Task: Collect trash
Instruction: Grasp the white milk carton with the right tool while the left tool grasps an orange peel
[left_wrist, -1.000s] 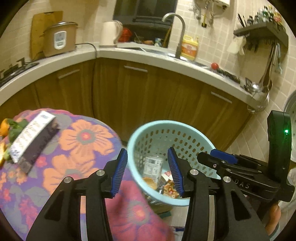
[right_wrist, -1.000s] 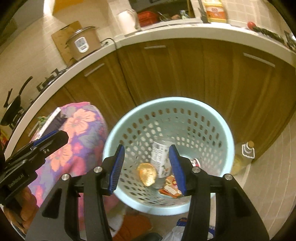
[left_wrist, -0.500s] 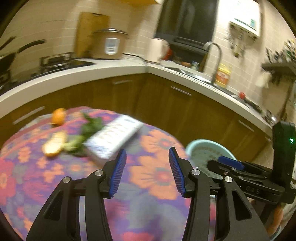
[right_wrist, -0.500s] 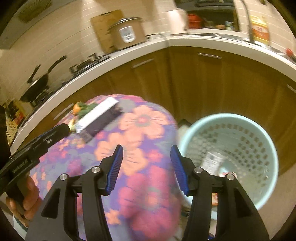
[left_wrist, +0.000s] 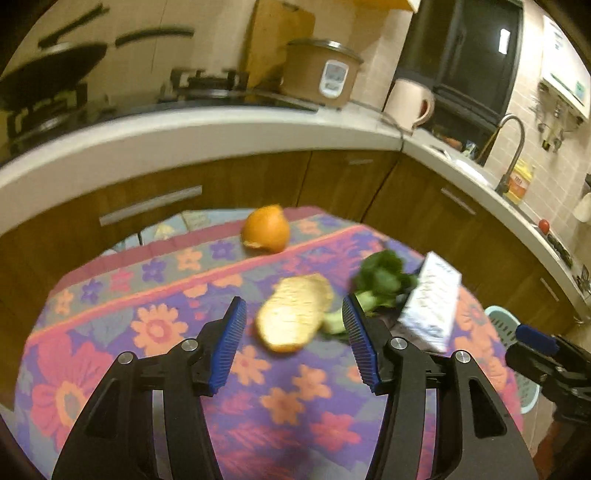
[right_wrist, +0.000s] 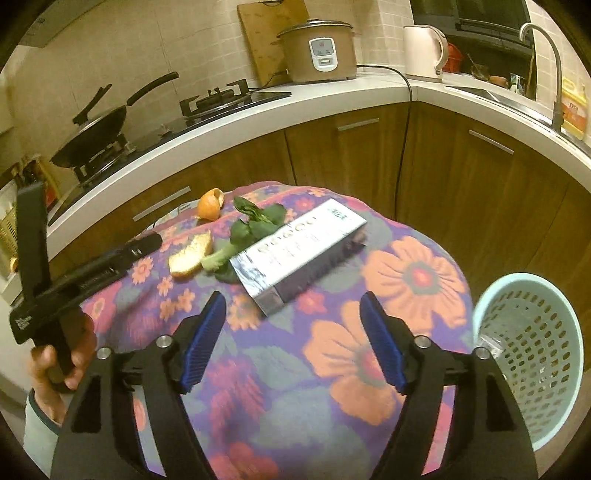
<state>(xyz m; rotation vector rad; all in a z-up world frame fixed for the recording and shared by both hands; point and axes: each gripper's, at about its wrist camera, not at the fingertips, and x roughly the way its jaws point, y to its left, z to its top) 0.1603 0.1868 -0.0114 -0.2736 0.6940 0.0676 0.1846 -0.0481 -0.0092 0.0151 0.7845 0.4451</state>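
Both grippers were over the flowered table (right_wrist: 417, 280), between pickups: neither carried anything, and four pieces of trash lay on the cloth. The step in hand looked like the reach for the next piece.

The trash sat toward the table's far edge. An orange peel (left_wrist: 266, 229) lay closest to that edge, a paler peel (left_wrist: 295, 314) nearer the middle, a leafy green stalk (right_wrist: 251, 229) just beside it, and a long box (right_wrist: 299, 247) against the greens, running toward the table's right side. The blue basket (right_wrist: 532, 354) stood off the right edge of the table, with some trash already in it.

The left gripper (left_wrist: 293, 341) was released, its jaws having just been opening, about half spread, with nothing pressed between the blue pads (left_wrist: 227, 343). The pale peel showed in the gap beyond them, untouched. The next move for it would probably be to drop onto that peel and close across its narrow side; a curved rind could slip or flatten.

The right gripper (right_wrist: 291, 341) was also released and empty, its jaws having just been opening to a wide spread, lined up roughly with the near end of the box. Taking the box would call for closing across its short width, not its length.
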